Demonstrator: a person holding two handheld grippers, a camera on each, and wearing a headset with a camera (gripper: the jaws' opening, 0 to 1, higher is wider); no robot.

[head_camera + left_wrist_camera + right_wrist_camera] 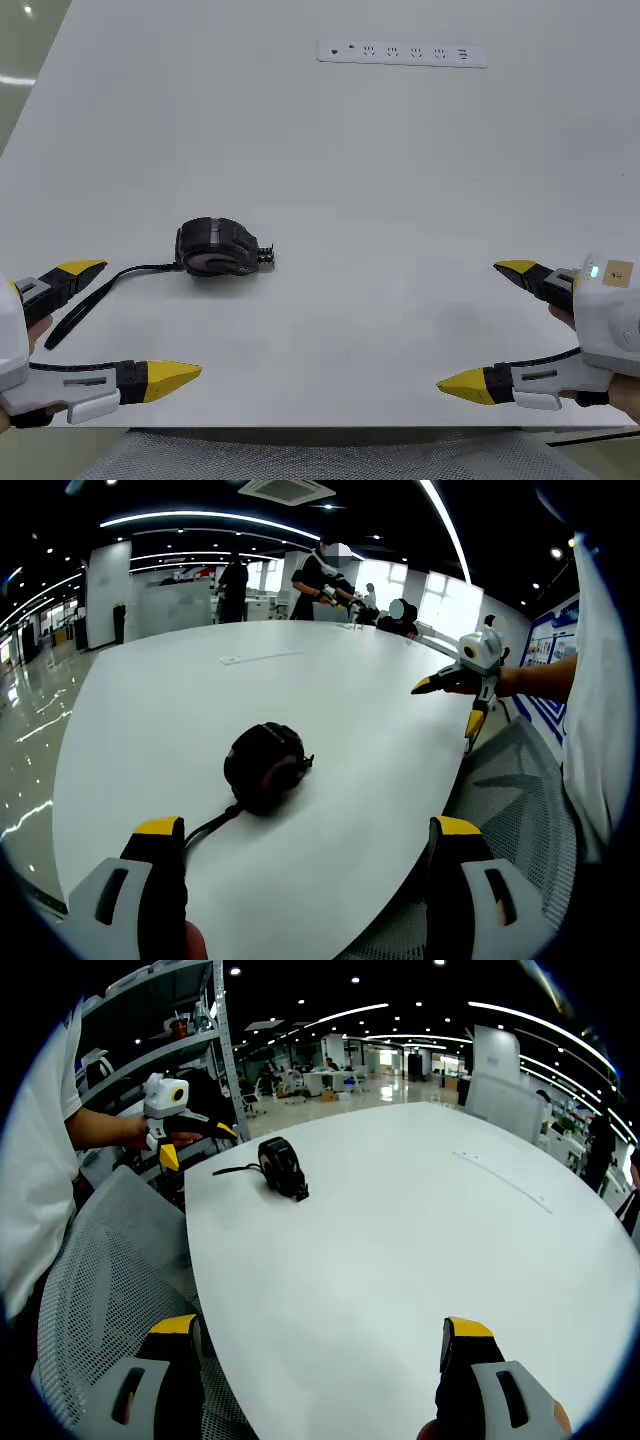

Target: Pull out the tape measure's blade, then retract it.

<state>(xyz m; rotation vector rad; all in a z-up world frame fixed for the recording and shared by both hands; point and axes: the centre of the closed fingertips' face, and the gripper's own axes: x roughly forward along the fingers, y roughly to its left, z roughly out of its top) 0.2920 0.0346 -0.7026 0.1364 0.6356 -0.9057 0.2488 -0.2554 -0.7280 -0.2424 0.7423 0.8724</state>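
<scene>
On the white office table (400, 180), tape measure (218, 248) between left tool (149, 318) and right tool (468, 325), both gaping, empty.

Matching pair here: left gripper (145, 318) and right gripper (472, 325), white housings, black jaws, pointed yellow tips. On the right one a green light (593, 271) glows beside a tan label (618, 273). The person wears a white shirt (40, 1160), short-sleeved.

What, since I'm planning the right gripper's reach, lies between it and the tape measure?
Nothing but bare tabletop between the right gripper and the tape measure; the head view and right gripper view both show this.
</scene>
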